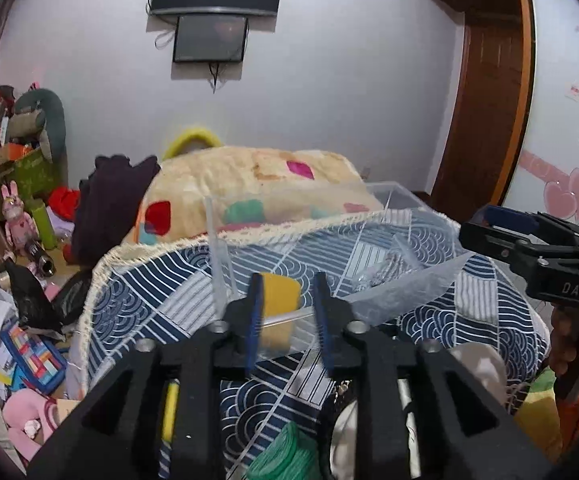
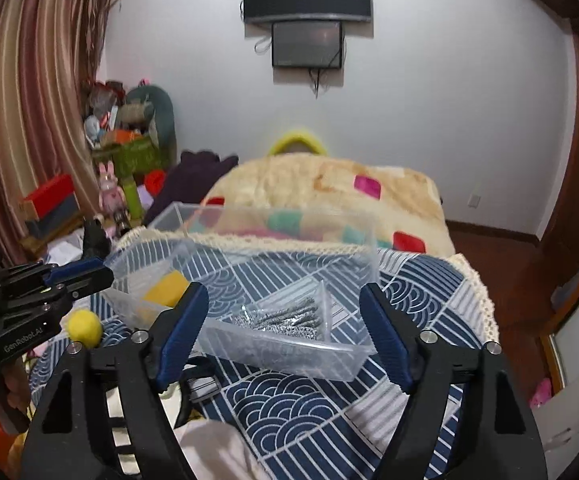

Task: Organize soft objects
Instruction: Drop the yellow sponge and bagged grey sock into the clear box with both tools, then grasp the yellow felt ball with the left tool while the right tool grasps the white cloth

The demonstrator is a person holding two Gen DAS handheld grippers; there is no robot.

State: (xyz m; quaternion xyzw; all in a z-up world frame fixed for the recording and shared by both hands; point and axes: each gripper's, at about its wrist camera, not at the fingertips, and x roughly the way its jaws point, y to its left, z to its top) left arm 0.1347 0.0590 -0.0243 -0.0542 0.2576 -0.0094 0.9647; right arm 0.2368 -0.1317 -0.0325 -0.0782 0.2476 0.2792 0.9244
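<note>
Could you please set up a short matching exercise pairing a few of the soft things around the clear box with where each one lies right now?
Things:
1. yellow sponge
2. silver fuzzy sticks
3. yellow pom-pom ball
4. clear divided box

Places:
A. on the patterned cloth, outside the box, by the left gripper
B. left compartment of the box
C. front compartment of the box
D. resting on the blue patterned cloth, ahead of the open right gripper

Pairs: 1-B, 2-C, 3-A, 4-D

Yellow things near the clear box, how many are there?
2. A yellow sponge sits inside the clear box, at its left end. A yellow fuzzy ball lies outside on the patterned cloth, left of the box. More could be hidden.
</note>
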